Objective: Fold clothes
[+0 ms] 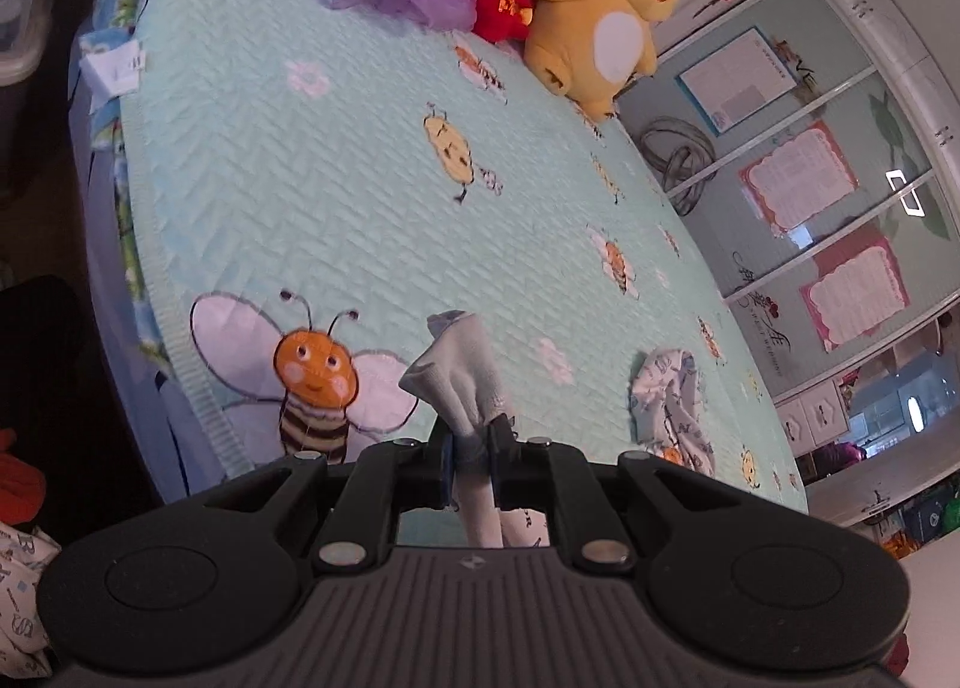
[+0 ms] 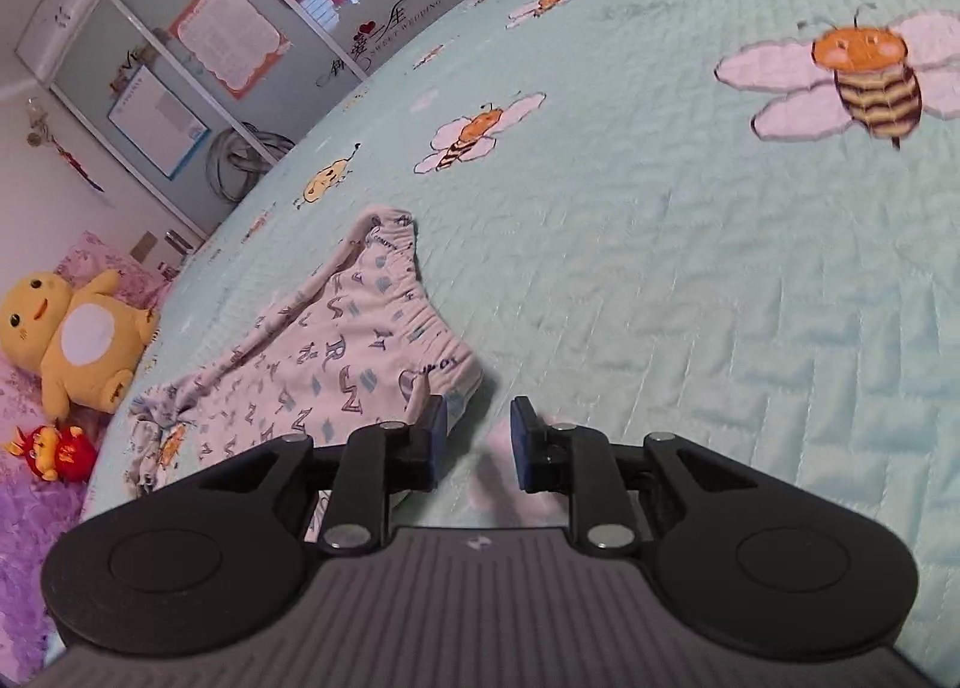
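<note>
Letter-print garment (image 2: 336, 364) lies rumpled, unfolded, on the bed (image 2: 660, 268); left hand-held gripper (image 1: 471, 442) pinches probably its pale hem, right hand-held gripper (image 2: 477, 442) gapes empty nearby.

Open quilt (image 2: 690, 280) lies right of the printed garment (image 2: 336, 352); plush toys (image 1: 606, 10) crowd the far edge.
</note>
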Demonstrator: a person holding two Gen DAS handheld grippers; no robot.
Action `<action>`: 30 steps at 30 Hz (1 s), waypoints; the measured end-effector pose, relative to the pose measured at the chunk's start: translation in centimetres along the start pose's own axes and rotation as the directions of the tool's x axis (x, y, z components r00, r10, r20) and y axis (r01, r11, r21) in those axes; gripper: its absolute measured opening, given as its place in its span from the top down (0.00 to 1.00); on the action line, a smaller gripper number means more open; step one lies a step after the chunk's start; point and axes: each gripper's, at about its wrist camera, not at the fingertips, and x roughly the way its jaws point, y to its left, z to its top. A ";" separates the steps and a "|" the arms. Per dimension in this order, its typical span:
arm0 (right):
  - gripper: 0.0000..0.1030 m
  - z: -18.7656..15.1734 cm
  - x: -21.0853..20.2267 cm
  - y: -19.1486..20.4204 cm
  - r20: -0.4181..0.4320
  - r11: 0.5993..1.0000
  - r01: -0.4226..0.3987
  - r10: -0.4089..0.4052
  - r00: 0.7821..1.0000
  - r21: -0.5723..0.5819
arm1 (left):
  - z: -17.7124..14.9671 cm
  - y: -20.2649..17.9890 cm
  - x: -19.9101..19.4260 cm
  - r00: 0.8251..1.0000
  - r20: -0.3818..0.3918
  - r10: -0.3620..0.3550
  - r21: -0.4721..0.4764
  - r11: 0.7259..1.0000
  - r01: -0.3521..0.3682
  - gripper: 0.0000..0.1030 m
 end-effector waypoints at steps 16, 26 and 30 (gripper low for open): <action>0.96 1.4 1.8 -0.1 -0.003 0.999 0.050 -0.050 0.999 -0.016 | 1.2 1.3 -0.4 0.991 0.077 0.106 0.021 0.994 -0.108 0.91; 0.86 0.7 1.6 -0.6 -0.003 0.998 0.036 -0.036 0.999 0.046 | -0.1 1.6 -0.2 0.999 0.028 0.019 0.059 0.998 -0.020 0.89; 0.83 -1.0 -0.6 0.0 0.031 0.997 0.060 -0.062 0.998 0.050 | -0.5 1.5 0.3 1.000 0.020 0.021 0.133 0.991 -0.024 0.61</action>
